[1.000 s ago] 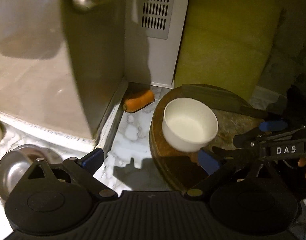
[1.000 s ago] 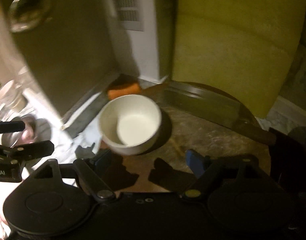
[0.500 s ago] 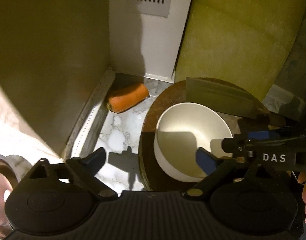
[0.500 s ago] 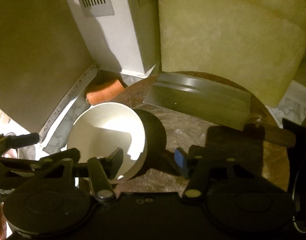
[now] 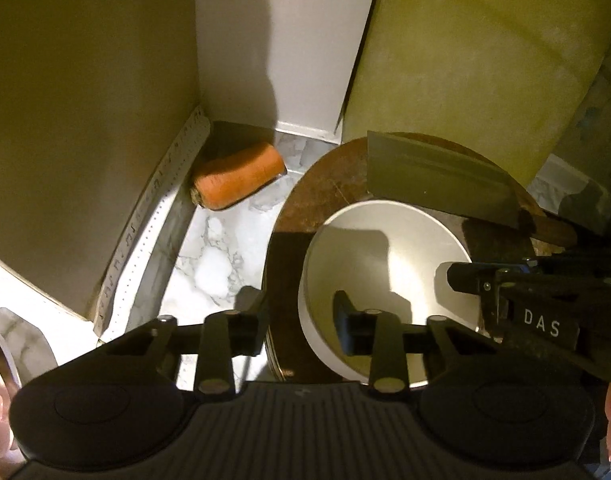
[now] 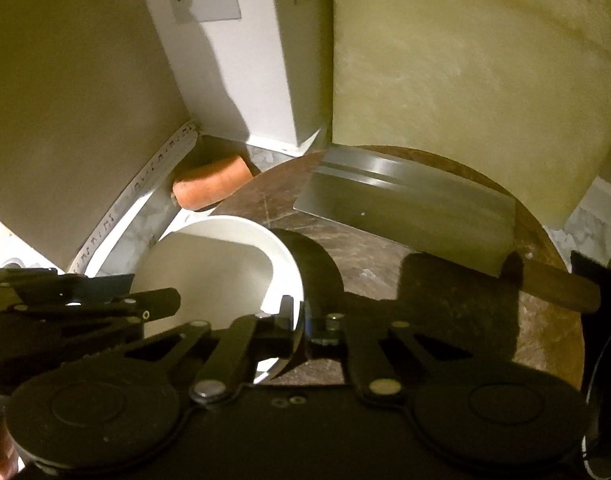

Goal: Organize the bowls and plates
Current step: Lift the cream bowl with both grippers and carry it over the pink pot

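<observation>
Marble counter [image 5: 209, 264], round wooden board [image 6: 385, 252] under white bowl [image 5: 385, 256].

A marble counter [image 5: 209, 256] carries a carrot [image 5: 237, 180] just left of a round wooden board [image 6: 385, 248].

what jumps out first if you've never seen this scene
A round white ceramic bowl sits on the near-left edge of a dark round wooden chopping board, with both grippers closed on its rim. Behind it a broad steel cleaver lies on the board, and an orange carrot piece lies in the corner.
</observation>
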A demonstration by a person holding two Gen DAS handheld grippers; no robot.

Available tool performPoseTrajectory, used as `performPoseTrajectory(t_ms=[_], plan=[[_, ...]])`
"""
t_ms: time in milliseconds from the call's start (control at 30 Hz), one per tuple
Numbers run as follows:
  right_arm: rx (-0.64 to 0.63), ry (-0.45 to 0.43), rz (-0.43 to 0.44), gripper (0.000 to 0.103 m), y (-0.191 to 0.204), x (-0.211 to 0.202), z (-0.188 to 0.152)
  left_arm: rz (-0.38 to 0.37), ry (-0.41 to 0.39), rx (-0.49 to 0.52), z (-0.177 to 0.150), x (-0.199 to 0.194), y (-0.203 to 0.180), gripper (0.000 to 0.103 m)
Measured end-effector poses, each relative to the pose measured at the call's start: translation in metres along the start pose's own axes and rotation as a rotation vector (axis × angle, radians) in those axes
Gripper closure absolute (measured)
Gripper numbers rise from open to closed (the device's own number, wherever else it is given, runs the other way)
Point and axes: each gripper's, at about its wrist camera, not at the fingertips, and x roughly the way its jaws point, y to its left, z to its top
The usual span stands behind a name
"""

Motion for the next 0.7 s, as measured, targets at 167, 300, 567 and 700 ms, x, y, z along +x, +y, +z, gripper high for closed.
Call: performPoseTrajectory(t_ms=[167, 300, 567, 700], plan=[[-0.013, -0.01, -0.004, 0.098, 0.004, -0.006, -0.002, -0.013, 0.004, 0.009, -0.006, -0.001, -0.003, 0.089], [-0.049, -0.022, -0.019, 0.098, 0.012, -0.013, -0.007, -0.012, -0.003, 0.031, -0.014, -0.011, -0.006, 0.089], [-0.105, -0.027, 0.009, 0.098, 0.037, -0.041, -0.026, 0.016, -0.005, 0.048, -0.037, -0.05, 0.002, 0.089], [-0.141, -0.03, 0.038, 0.098, 0.057, -0.052, -0.035, 0.034, -0.009, 0.04, -0.053, -0.071, 0.015, 0.09]])
